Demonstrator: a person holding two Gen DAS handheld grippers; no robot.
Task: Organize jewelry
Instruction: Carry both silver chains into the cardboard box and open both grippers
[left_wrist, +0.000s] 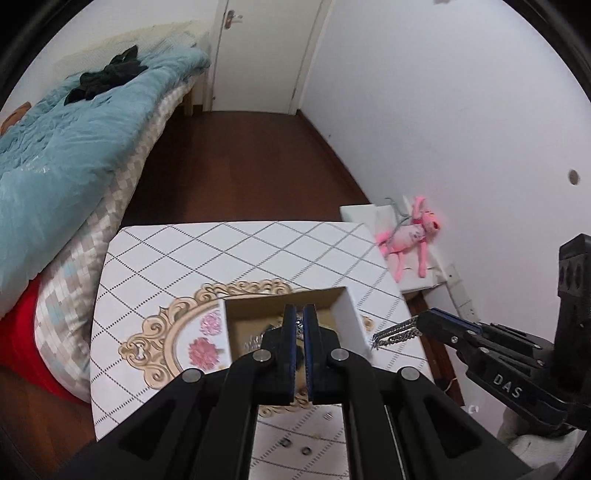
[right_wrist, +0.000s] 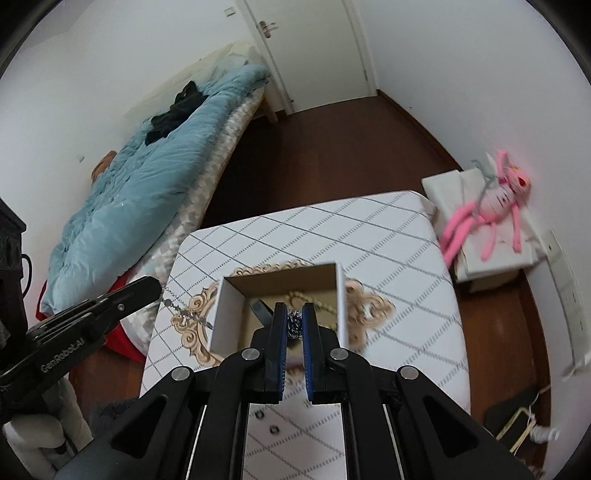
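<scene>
An open white cardboard box (left_wrist: 349, 308) stands on the small table (left_wrist: 221, 254), also in the right wrist view (right_wrist: 341, 295). Inside lie a gold chain (right_wrist: 325, 304) and other silver pieces (left_wrist: 253, 341). My left gripper (left_wrist: 299, 317) hangs over the box, shut on a thin silver chain (right_wrist: 184, 312) that dangles from its tip (right_wrist: 155, 286) left of the box. My right gripper (right_wrist: 294, 317) is shut on a bunched silver chain (right_wrist: 294, 325); the same chain (left_wrist: 397, 334) hangs from its tip (left_wrist: 424, 321) past the box's right wall.
Small metal rings (left_wrist: 306, 449) lie on the tablecloth near the front edge. A bed with a blue quilt (left_wrist: 62, 155) is close on the left. A pink plush toy (left_wrist: 410, 236) lies on a white box by the right wall. A door (left_wrist: 266, 51) is at the back.
</scene>
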